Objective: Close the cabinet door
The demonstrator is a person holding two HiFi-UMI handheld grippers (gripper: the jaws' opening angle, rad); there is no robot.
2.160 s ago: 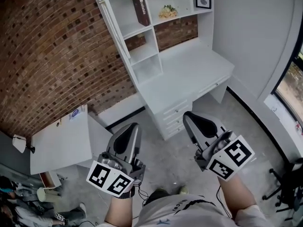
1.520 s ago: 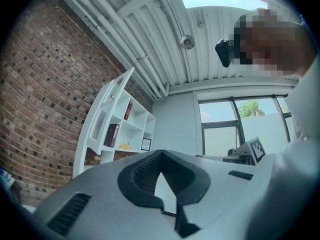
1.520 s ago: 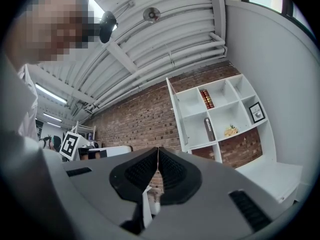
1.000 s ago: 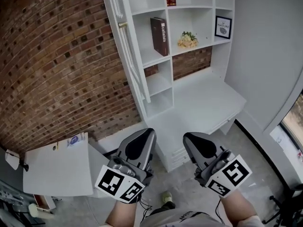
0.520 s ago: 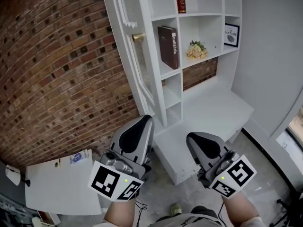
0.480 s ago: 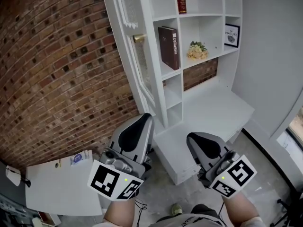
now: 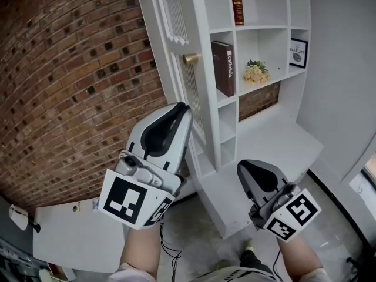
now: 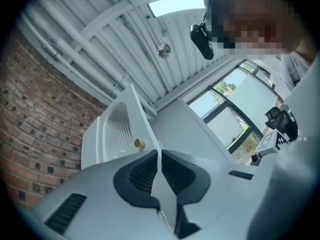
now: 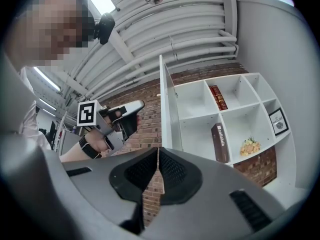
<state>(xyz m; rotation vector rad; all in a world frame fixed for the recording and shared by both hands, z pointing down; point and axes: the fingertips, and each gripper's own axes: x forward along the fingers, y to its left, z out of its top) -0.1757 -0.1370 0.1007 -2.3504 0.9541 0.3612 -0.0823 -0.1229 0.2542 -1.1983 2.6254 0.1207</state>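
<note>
as we close in, our left gripper (image 7: 180, 114) has lifted beside the cabinet door (image 7: 175, 28), still open off the shelving's (image 7: 265, 26) left edge; jaws together on it and the right gripper (image 7: 249, 173), so the push is yet to come.

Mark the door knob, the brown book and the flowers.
door knob (image 7: 190, 58), head view, on its brass face.
brown book (image 7: 222, 69), head view, on the book's middle.
flowers (image 7: 256, 72), head view, on the bunch's middle.

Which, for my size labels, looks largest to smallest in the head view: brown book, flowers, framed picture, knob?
1. brown book
2. flowers and framed picture: about alike, so unranked
3. knob, smallest
</note>
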